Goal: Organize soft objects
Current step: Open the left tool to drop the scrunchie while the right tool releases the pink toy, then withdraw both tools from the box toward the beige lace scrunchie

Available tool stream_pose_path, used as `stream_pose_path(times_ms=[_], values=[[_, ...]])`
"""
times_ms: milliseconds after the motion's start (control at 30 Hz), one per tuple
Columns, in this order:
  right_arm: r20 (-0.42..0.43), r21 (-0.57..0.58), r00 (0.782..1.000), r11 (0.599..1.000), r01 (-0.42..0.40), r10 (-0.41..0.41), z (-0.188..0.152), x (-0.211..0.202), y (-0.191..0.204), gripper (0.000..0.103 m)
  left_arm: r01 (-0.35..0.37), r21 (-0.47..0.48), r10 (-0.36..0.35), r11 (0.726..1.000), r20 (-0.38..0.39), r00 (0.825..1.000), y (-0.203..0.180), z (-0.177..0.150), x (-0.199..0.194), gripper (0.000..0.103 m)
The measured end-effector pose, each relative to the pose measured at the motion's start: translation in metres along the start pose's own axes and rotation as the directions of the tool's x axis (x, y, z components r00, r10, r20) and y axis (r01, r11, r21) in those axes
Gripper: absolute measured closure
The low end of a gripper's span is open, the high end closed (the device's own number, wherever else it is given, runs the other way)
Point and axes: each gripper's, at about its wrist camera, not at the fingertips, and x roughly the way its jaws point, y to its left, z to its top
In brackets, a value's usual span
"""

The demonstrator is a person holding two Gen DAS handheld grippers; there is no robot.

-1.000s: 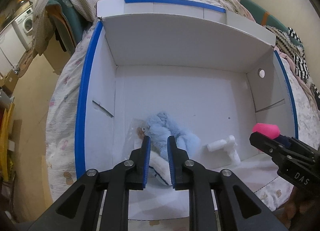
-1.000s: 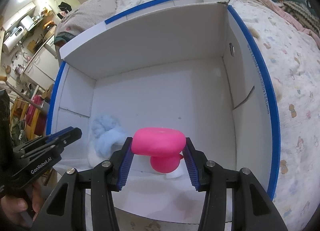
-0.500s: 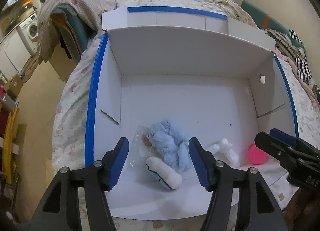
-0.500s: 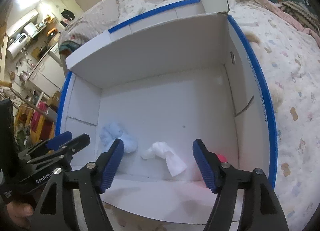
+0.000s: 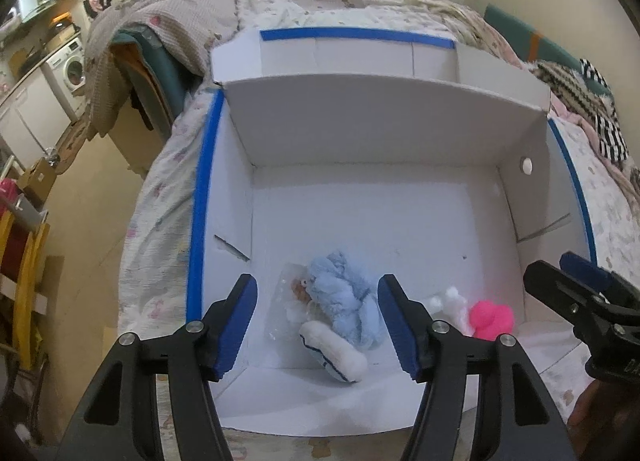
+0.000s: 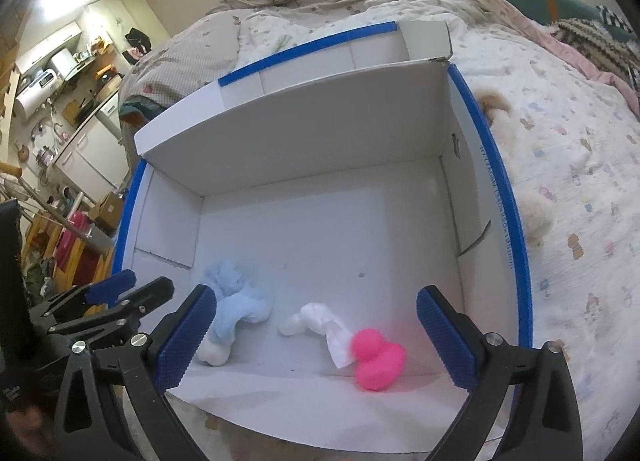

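A white cardboard box (image 5: 360, 133) with blue taped edges lies open on the bed. On its floor near the front are a light blue plush (image 5: 344, 301), a white roll with a blue stripe (image 5: 334, 355), a clear plastic bag (image 5: 290, 293), a white soft toy (image 5: 450, 303) and a pink duck-shaped toy (image 5: 490, 319). My left gripper (image 5: 318, 289) hovers open above the blue plush, holding nothing. My right gripper (image 6: 317, 295) is over the white soft toy (image 6: 320, 321) and pink toy (image 6: 378, 357); its jaws are opening, with nothing between them.
The box (image 6: 320, 133) rests on a patterned quilt (image 6: 560, 141). Two beige fluffy things (image 6: 536, 213) lie on the bed just right of the box. Left of the bed are the floor, a yellow rack (image 5: 24, 301) and a washing machine (image 5: 72, 65).
Both grippers opened. The left one let go of the blue plush and roll. The right one dropped the pink toy, which now lies on the box floor. Both views pulled back slightly.
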Motion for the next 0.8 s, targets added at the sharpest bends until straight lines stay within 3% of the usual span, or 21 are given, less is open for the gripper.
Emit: stream_pose_path(times_ms=[100,233,367,433,667,800], values=[[0.011,0.010,1.000,1.000,-0.002,0.002,-0.001,-0.003,0.000,0.000,0.032,-0.015,-0.032,0.999,0.005,0.999,0.001,-0.001,-0.006,0.043],[0.049,0.035,0.999,0.999,-0.016,0.015,-0.001,-0.012,0.000,0.000,0.014,-0.040,-0.013,0.999,0.009,1.000,0.006,-0.005,-0.015,0.043],[0.083,0.032,0.996,0.999,-0.016,0.014,-0.007,-0.025,0.003,0.000,-0.003,-0.004,0.003,1.000,0.062,0.998,0.005,-0.012,-0.030,0.043],[0.094,0.029,0.996,1.000,0.002,-0.004,-0.012,-0.032,0.004,0.000,0.024,0.039,-0.028,0.999,0.102,0.994,0.002,-0.019,-0.038,0.043],[0.140,0.032,0.990,0.999,-0.004,-0.001,-0.030,-0.060,0.003,0.000,0.028,0.066,-0.035,0.997,0.117,0.992,0.009,-0.038,-0.050,0.043],[0.122,0.020,0.992,1.000,-0.001,-0.001,-0.045,-0.066,0.002,0.000,0.031,0.071,-0.039,0.997,0.110,0.993,0.014,-0.054,-0.051,0.043]])
